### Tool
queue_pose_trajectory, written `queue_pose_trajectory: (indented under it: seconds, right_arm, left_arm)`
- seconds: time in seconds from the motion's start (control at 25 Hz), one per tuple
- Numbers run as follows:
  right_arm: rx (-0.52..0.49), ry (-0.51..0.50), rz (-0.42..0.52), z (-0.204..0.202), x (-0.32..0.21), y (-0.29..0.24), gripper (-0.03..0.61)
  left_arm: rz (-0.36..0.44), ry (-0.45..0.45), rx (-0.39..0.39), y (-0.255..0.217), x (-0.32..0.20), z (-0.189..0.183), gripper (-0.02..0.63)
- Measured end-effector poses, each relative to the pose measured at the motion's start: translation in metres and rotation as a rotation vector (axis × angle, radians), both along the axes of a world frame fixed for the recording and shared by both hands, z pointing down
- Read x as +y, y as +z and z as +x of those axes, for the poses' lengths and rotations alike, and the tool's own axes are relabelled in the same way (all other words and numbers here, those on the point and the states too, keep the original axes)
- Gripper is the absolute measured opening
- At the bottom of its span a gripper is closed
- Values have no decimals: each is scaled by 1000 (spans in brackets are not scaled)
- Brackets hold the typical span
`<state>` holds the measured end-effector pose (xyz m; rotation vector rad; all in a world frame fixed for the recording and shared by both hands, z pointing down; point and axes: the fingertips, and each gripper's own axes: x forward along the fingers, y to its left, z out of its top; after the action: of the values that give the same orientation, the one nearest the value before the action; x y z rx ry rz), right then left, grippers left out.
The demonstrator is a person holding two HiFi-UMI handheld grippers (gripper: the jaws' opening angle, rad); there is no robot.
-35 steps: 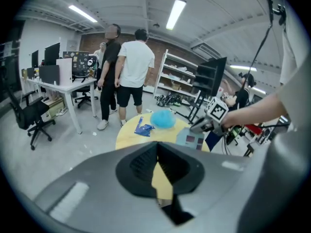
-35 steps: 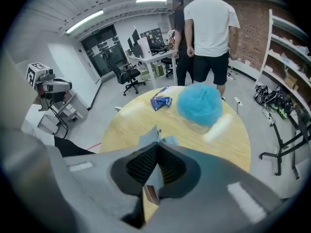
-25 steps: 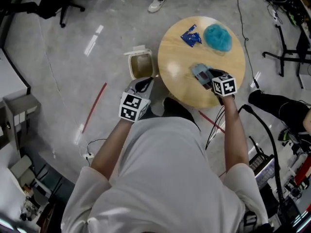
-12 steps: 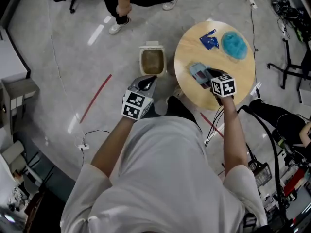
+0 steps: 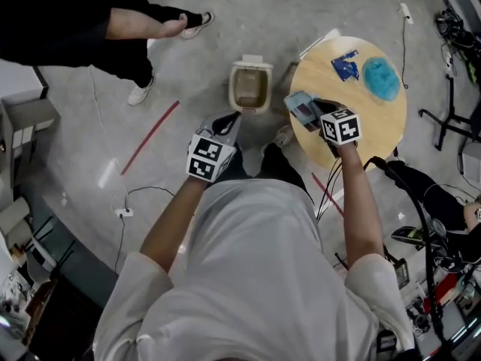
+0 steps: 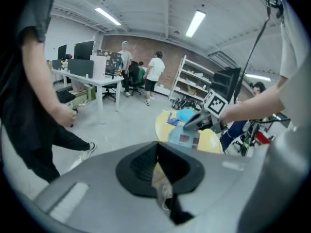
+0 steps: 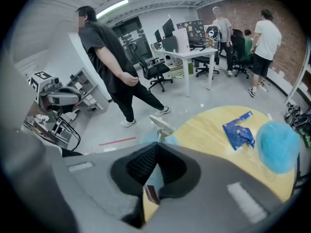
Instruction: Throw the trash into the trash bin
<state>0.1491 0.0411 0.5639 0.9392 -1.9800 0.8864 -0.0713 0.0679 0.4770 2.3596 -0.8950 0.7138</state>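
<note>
right gripper [image 5: 311,110], arm outstretched, pinches a pale blue flat packet [image 5: 299,107] at the edge of the round wooden table [image 5: 376,130]; left gripper [image 5: 230,120] pressed together.

No readable text anywhere tbh. Cubes on left gripper [image 5: 228,122], right gripper [image 5: 314,111]: black-white square codes only, no letters. Pale blue pack [image 5: 299,107] at table [image 5: 376,126] near edge: dark label patches, unreadable. Blue wrapper [image 5: 346,65] on table's far side: print too tiny.
</note>
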Motion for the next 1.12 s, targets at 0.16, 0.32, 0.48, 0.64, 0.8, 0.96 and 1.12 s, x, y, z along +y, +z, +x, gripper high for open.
queue_pose_trajectory:
  seconds: [0.16,0.32,0.48,0.64,0.8,0.96,1.12]
  right_arm:
    - [-15,-37,-5,-38,-12,4,5]
    - [-23,-82,-14,-71,-23,13,5]
    - [-34,-117,-20,-101,-34,22,5]
    - [-44,-138,-27,-126,-41,35,5]
    - [-53,-151,-41,-149,-48,46,5]
    - [-57,-147,-45,-162,-60,60,5]
    - [-56,-138,-52,-170,-60,75,5]
  left_arm:
    - [-8,-28,-1,3,-4,-27,3]
    - [-17,-59,-4,8,-7,-49,3]
    - [-24,-85,-7,15,-9,-71,4]
    - [-33,-106,-15,23,-8,-91,3]
    - [-43,-123,-22,29,-10,-112,3]
    - [-71,-116,-30,36,-15,-123,3]
    - [-65,-142,-28,50,-14,-136,3]
